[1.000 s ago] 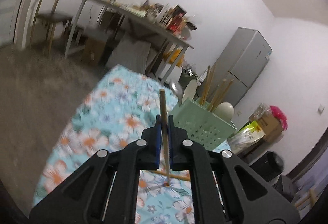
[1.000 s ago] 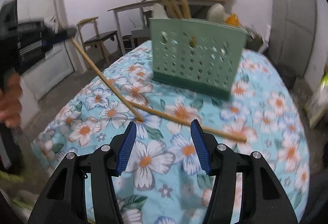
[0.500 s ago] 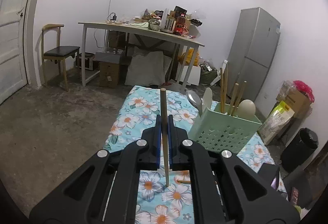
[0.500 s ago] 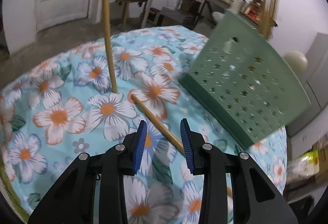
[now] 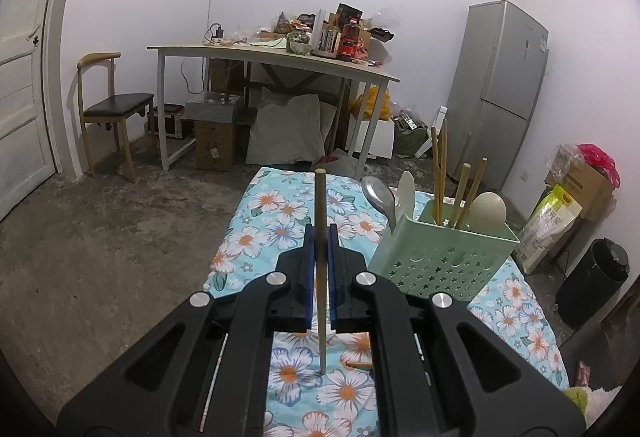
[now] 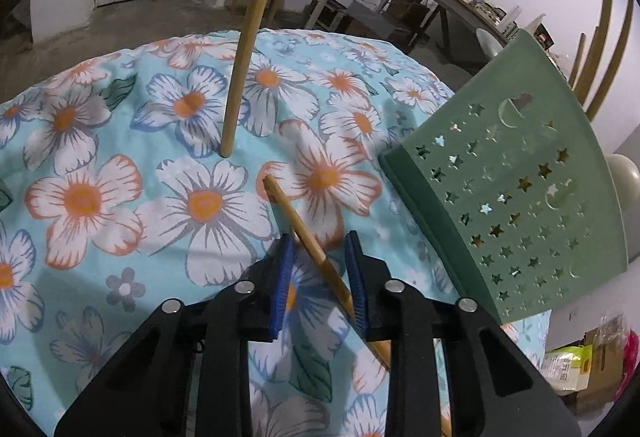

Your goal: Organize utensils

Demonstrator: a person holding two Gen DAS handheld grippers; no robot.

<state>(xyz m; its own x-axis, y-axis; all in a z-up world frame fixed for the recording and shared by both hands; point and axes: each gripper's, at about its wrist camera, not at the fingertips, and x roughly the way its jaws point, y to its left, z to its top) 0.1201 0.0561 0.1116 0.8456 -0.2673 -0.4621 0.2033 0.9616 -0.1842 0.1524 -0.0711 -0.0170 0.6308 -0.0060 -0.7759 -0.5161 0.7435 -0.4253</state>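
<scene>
My left gripper [image 5: 320, 237] is shut on a wooden chopstick [image 5: 320, 205] that stands upright, its lower tip resting on the floral cloth. In the right wrist view the same stick [image 6: 244, 49] rises out of frame. A second chopstick [image 6: 296, 217] lies flat on the cloth and runs slantwise between the blue pads of my right gripper [image 6: 318, 249]. Its jaws are closing, with gaps still showing beside the stick. Just to the right stands the green perforated caddy [image 5: 444, 257] [image 6: 516, 197], holding several chopsticks [image 5: 440, 165], spoons and a ladle.
The floral cloth [image 6: 88, 197] covers a small table whose edges drop to a concrete floor on the left and far side. Beyond stand a chair [image 5: 112, 109], a cluttered desk [image 5: 280, 55], a fridge [image 5: 500, 89] and a black bin [image 5: 596, 281].
My right gripper swung down close over the lying chopstick and narrowed its jaws around it. My left gripper rolled level and rose a little, bringing its held chopstick upright.
</scene>
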